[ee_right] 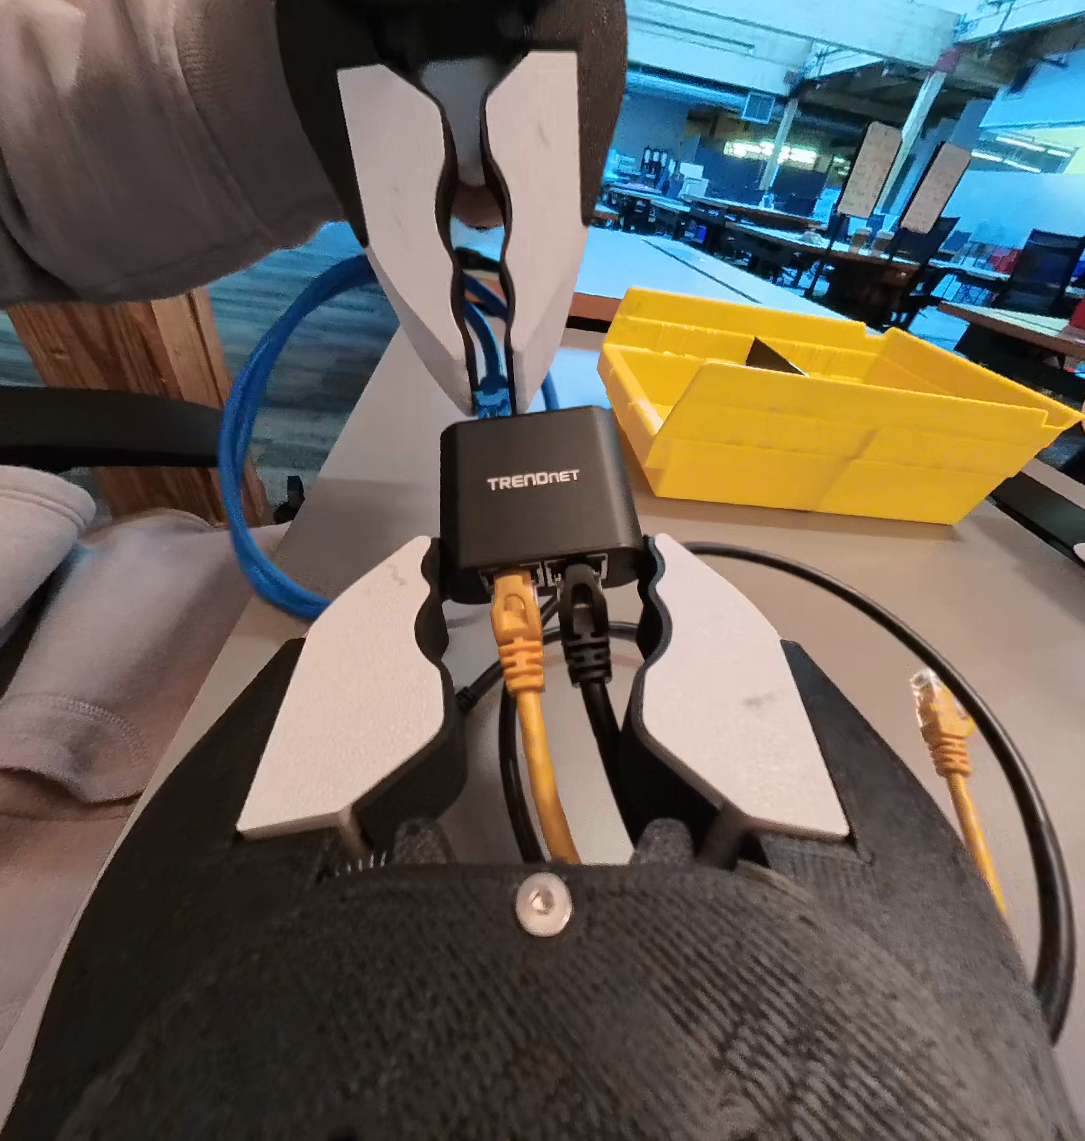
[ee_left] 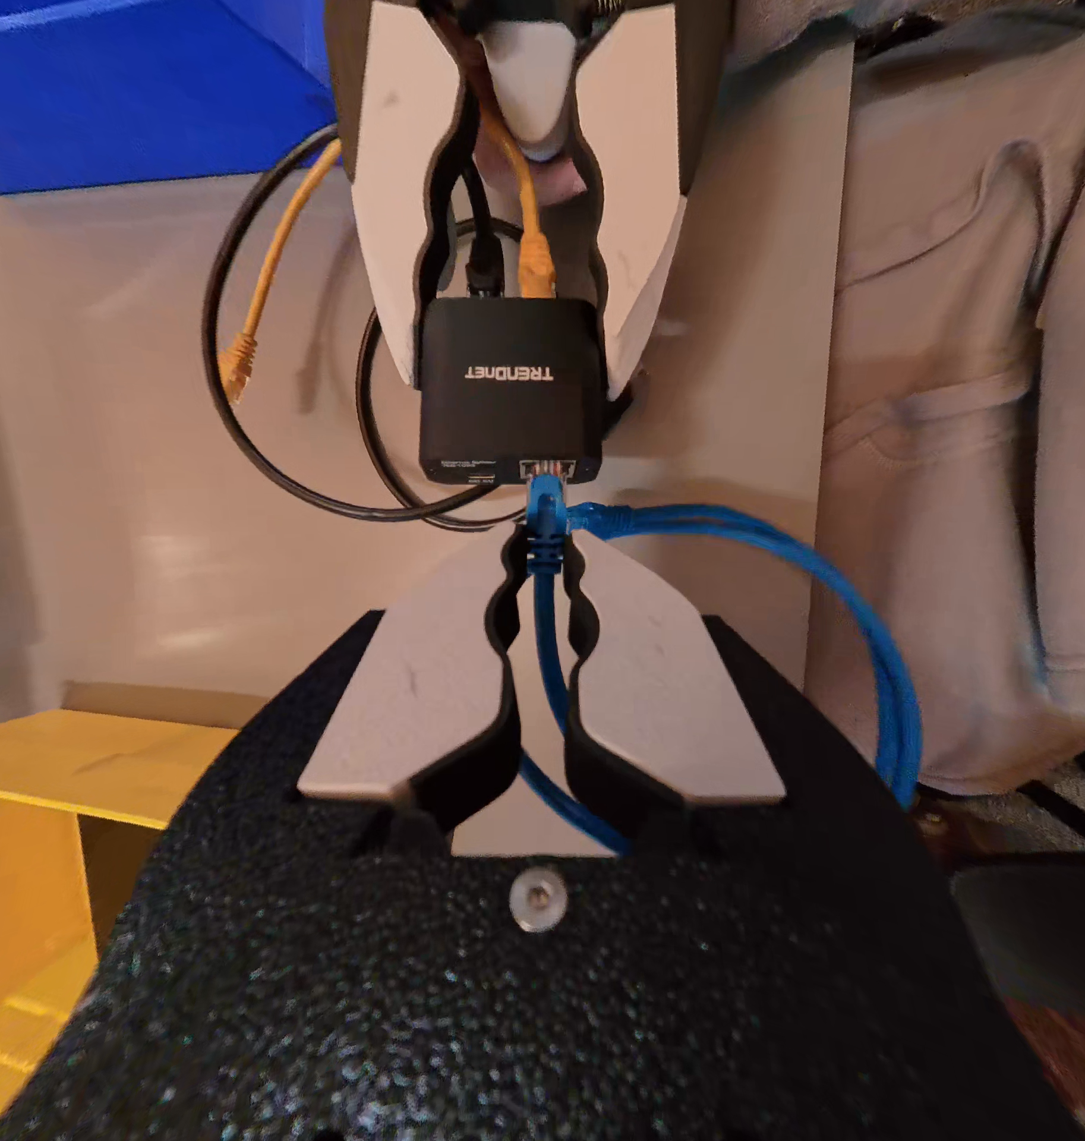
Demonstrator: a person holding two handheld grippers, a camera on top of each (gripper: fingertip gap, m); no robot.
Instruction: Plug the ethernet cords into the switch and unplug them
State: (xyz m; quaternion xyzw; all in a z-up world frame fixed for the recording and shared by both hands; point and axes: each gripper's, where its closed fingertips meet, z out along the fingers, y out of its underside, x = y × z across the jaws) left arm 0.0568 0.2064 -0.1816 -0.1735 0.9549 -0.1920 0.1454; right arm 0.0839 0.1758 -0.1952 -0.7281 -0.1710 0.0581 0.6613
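A small black switch (ee_left: 509,395) lies on the grey table (ee_left: 126,494). My right gripper (ee_right: 540,551) is shut on the switch (ee_right: 531,488), one finger on each side; it shows at the top of the left wrist view (ee_left: 514,386). An orange cord (ee_right: 516,630) and a black cord (ee_right: 584,623) are plugged into its near ports. My left gripper (ee_left: 540,543) is shut on a blue cord's plug (ee_left: 543,525), whose tip is at the port on the opposite side; I cannot tell whether it is seated. The left gripper also shows in the right wrist view (ee_right: 490,404).
The blue cord's other plug (ee_left: 595,515) lies loose beside the switch. The orange cord's free plug (ee_right: 938,719) lies on the table, ringed by the black cord's loop (ee_right: 1021,741). A yellow bin (ee_right: 836,426) stands nearby, and a blue bin (ee_left: 126,92). A grey sleeve (ee_left: 960,432) is alongside. Left tips to right tips: about 5 cm.
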